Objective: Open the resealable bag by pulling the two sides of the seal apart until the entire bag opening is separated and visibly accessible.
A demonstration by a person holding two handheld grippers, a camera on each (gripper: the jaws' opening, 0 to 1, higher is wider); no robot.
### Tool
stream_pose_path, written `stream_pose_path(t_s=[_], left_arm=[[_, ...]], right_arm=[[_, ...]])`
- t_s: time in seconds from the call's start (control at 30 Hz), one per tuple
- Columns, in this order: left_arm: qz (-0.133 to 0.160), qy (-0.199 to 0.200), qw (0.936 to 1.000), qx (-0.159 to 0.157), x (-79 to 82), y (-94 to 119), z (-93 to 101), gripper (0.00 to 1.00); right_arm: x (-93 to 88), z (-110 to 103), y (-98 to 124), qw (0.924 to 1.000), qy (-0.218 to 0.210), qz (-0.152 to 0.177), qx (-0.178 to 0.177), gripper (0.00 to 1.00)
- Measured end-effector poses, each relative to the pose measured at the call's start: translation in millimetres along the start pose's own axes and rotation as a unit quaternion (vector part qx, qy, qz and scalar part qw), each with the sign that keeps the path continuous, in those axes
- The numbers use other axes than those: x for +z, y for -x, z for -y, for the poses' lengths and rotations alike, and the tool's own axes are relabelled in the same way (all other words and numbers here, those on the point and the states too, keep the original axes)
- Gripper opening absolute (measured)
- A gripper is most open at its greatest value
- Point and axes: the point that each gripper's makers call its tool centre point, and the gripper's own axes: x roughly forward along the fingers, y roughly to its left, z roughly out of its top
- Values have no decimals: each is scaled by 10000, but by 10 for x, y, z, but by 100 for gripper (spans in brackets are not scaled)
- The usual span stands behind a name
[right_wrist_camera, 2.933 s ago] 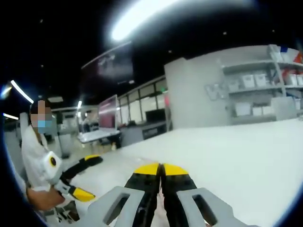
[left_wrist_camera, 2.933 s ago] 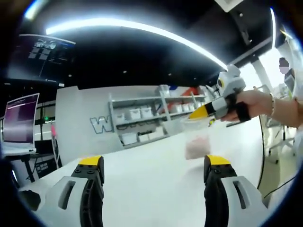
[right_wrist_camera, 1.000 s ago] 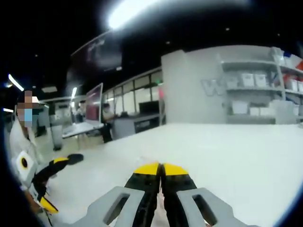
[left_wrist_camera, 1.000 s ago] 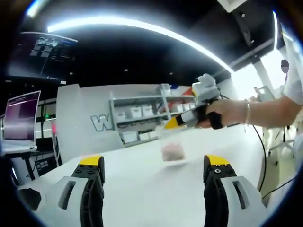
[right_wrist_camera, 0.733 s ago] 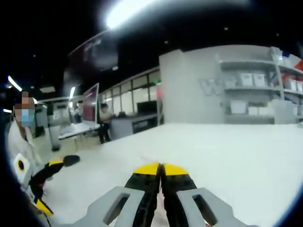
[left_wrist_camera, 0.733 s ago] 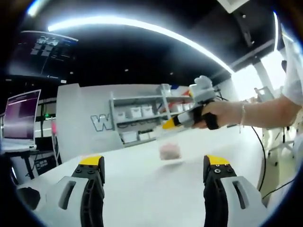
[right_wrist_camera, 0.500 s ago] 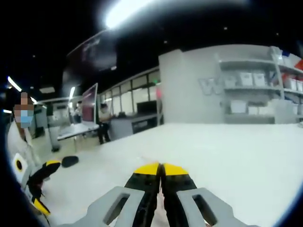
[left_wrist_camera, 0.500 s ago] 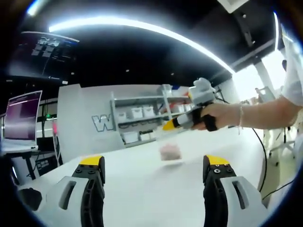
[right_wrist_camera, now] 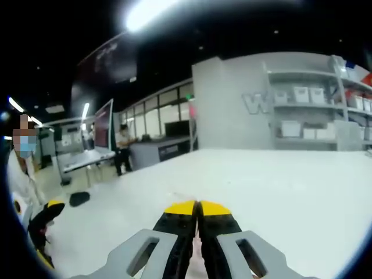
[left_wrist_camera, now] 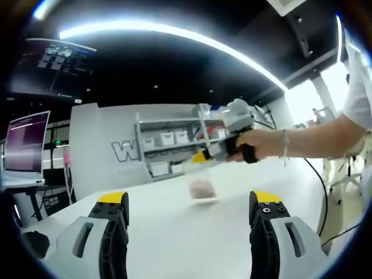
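A clear resealable bag (left_wrist_camera: 201, 187) with pinkish contents hangs by its top edge over the white table (left_wrist_camera: 174, 238). The right gripper (left_wrist_camera: 201, 157), held by a hand (left_wrist_camera: 261, 143) coming in from the right, is shut on that top edge. In the right gripper view its yellow-tipped jaws (right_wrist_camera: 197, 208) are pressed together, with a pale sliver of the bag (right_wrist_camera: 195, 251) between them. My left gripper (left_wrist_camera: 188, 201) stands open low over the table, well short of the bag, with nothing between its jaws. It also appears at the lower left of the right gripper view (right_wrist_camera: 46, 229).
Shelves with white bins (left_wrist_camera: 168, 140) line the far wall. A monitor (left_wrist_camera: 26, 145) stands at the left, and a small black object (right_wrist_camera: 78, 199) lies near the table's left edge. A cable (left_wrist_camera: 325, 192) trails off the right side of the table.
The right gripper has carried the bag leftward and further over the table, toward the middle of the left gripper view. The left gripper stays open and nearly still.
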Motion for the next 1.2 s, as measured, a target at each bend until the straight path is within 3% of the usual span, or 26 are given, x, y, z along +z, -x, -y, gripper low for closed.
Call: stream_pose_path(t_s=[0.97, 1.2], left_arm=[[-19, 5, 10000, -15, 23, -35, -48, 83], [-17, 18, 10000, -39, 23, -56, -60, 83]], right_arm=[[83, 254, -563, 9993, -209, -137, -268, 0], [165, 223, -639, 9994, -184, -101, -281, 0]])
